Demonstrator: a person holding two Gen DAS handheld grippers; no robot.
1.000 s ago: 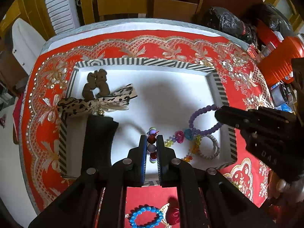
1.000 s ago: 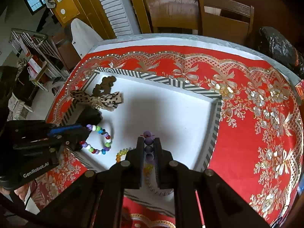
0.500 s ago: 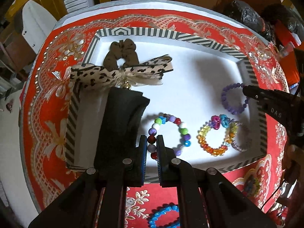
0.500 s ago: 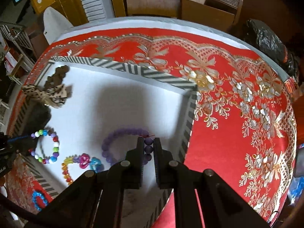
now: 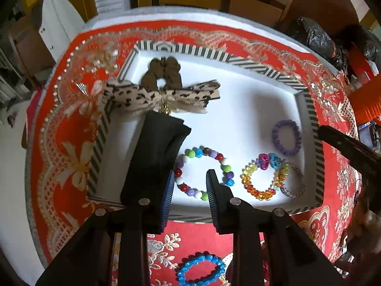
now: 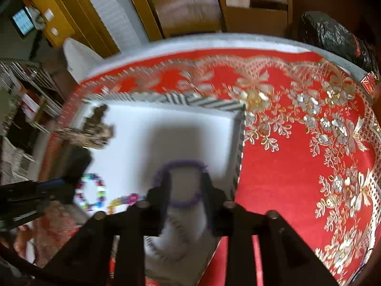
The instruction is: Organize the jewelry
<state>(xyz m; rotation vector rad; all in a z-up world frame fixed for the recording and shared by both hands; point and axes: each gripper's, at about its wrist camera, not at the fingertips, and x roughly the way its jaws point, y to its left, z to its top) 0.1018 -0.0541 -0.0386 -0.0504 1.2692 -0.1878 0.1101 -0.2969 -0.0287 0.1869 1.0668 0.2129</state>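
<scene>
Multicoloured bead bracelet (image 5: 204,173) lies beneath the wide-open left gripper (image 5: 189,186).

The round desk (image 5: 166,16) has a pale rim and a red cloth (image 6: 297,143) patterned with gold flowers. Behind it stand 2 brown wooden chairs (image 6: 252,12), yellow door frames (image 6: 71,19) and a white slatted panel (image 6: 114,12). A black plastic bag (image 6: 333,38) sits at the far right. A wire rack (image 6: 28,83) stands at the left.
</scene>
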